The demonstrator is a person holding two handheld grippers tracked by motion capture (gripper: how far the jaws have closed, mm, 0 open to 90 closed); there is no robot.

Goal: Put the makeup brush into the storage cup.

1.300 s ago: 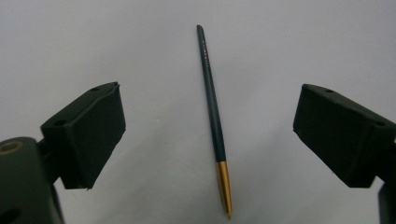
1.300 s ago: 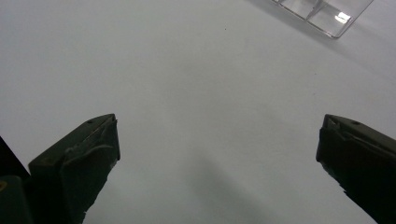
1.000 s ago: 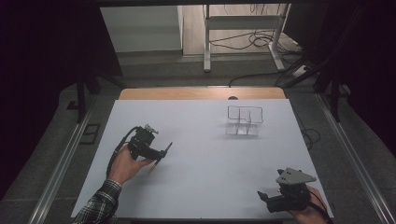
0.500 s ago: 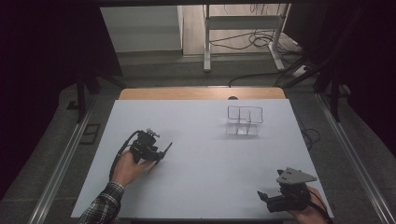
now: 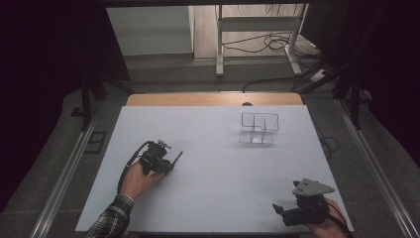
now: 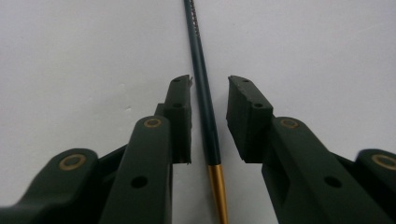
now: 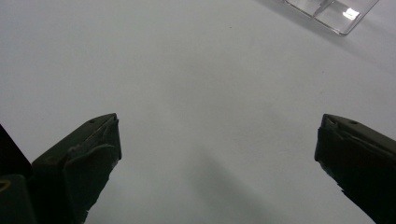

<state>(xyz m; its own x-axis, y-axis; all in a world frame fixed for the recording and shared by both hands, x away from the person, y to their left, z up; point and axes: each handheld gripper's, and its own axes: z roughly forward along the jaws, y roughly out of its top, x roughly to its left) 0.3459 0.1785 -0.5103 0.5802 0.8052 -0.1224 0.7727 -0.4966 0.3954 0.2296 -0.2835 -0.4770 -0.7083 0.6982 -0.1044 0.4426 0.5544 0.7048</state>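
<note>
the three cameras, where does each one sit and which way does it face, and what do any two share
High view: fixed above the person's side, looking forward and down on the white table; both forearms, the left hand-held gripper and the right hand-held gripper show.
Left gripper view: rides the left hand-held gripper, looking down at a dark pen with a gold end lying between its open jaws, untouched.
Right gripper view: rides the right hand-held gripper, over bare table, jaws wide apart.
Shared: the clear divided organizer appears in the high view and at the right gripper view's top edge.

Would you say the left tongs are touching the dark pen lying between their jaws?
Apart. In the left gripper view the pen lies between the jaws of the left tongs, with white table showing on both sides of it.
</note>
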